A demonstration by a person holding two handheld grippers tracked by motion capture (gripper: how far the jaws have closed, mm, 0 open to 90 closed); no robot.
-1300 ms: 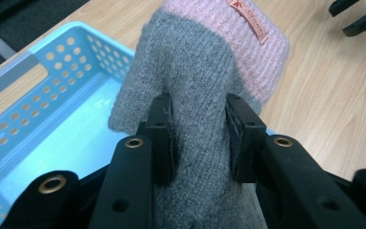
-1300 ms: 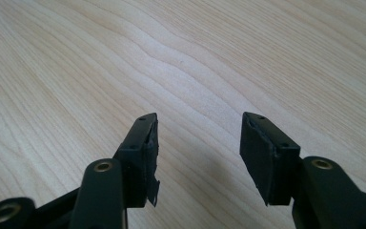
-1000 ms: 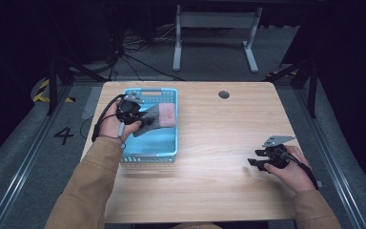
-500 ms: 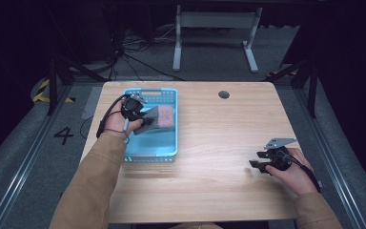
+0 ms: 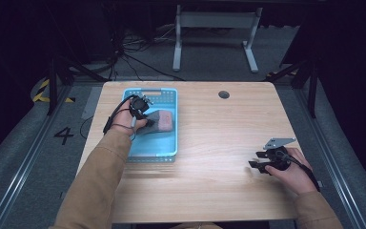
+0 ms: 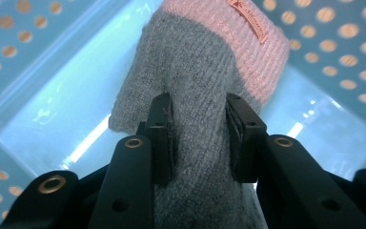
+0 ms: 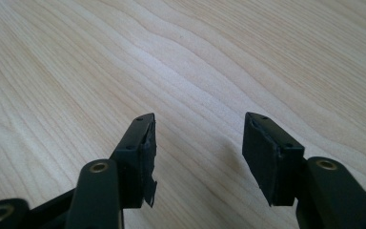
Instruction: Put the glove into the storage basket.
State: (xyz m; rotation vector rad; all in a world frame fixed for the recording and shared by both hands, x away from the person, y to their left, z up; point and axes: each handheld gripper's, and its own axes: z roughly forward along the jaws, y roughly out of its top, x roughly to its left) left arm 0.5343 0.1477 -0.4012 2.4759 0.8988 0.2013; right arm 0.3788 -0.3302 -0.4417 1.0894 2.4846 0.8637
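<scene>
Grey-pink sock (image 6: pixel 205 81) was pinched by the left gripper (image 6: pixel 198 138) inside the blue basket (image 5: pixel 169 148), w/ jaws clamped on bunched knit. Right gripper (image 7: pixel 198 157) was left spread, empty, over the table (image 7: pixel 219 57). Risk judged: knit slipping out if lifted fast, grip being shallow.

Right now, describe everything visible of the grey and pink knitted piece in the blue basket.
The grey knitted piece with a pink ribbed band looks like soft wool and carries a small pinkish tag on the band. It sits inside the blue perforated plastic basket, its band toward the basket's right wall. The left tongs pinch its grey part, bunching it.
</scene>
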